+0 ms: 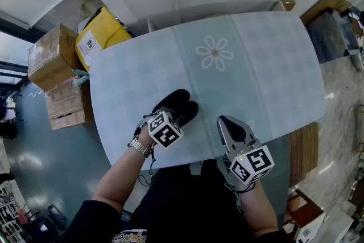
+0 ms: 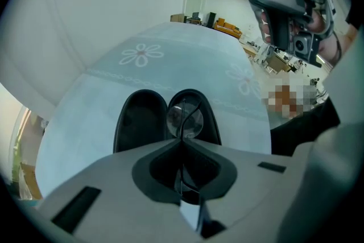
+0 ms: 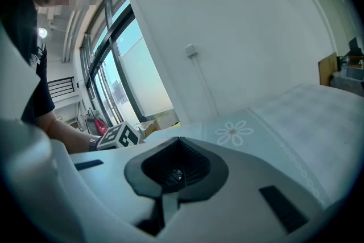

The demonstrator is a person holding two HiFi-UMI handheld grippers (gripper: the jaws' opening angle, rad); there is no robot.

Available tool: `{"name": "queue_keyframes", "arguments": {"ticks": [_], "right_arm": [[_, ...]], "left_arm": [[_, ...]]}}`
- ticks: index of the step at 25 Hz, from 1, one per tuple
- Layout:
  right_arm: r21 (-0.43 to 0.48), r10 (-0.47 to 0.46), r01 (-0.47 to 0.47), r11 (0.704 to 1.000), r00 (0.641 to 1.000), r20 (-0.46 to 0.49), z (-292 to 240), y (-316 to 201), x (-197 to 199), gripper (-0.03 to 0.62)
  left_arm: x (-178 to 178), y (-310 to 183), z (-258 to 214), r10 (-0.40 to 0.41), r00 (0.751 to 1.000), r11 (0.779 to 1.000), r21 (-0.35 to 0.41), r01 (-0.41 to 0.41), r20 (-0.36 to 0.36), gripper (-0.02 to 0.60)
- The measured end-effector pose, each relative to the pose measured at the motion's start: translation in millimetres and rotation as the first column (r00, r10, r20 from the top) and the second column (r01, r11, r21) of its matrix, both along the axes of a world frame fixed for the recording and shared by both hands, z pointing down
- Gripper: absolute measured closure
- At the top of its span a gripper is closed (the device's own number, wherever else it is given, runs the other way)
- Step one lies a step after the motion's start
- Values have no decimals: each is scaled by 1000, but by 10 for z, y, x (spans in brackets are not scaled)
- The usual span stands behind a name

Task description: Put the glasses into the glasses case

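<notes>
the case [image 2: 139,122] lies open on the table [image 1: 256,65], both black halves facing up. the left gripper [image 2: 182,145] has its jaws pinched on the thin frame of the glasses [image 2: 185,116] — one lens shows right over the case's right half, though i can't tell if it touches the lining. the right gripper [image 3: 179,139] is off to the side with its jaws together on nothing. i'd say it's well along — what's left is to settle the glasses in, let go, and perhaps close the lid.
</notes>
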State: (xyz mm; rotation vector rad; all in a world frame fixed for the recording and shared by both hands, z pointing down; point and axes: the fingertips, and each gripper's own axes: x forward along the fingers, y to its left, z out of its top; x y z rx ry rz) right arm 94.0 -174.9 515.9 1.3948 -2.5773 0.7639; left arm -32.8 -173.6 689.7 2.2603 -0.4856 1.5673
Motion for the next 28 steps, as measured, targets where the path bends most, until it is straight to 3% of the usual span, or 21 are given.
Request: {"name": "queue_keyframes", "arguments": {"ticks": [22, 28], "right_arm": [[15, 17, -17, 1000, 1000, 8, -55, 81, 127, 571], [22, 0, 0, 1000, 1000, 14, -75, 115, 172, 571]], "left_arm": [[51, 66, 30, 7, 1000, 999, -32, -7, 24, 549], [56, 60, -36, -24, 1000, 1000, -19, 24, 18, 494]]}}
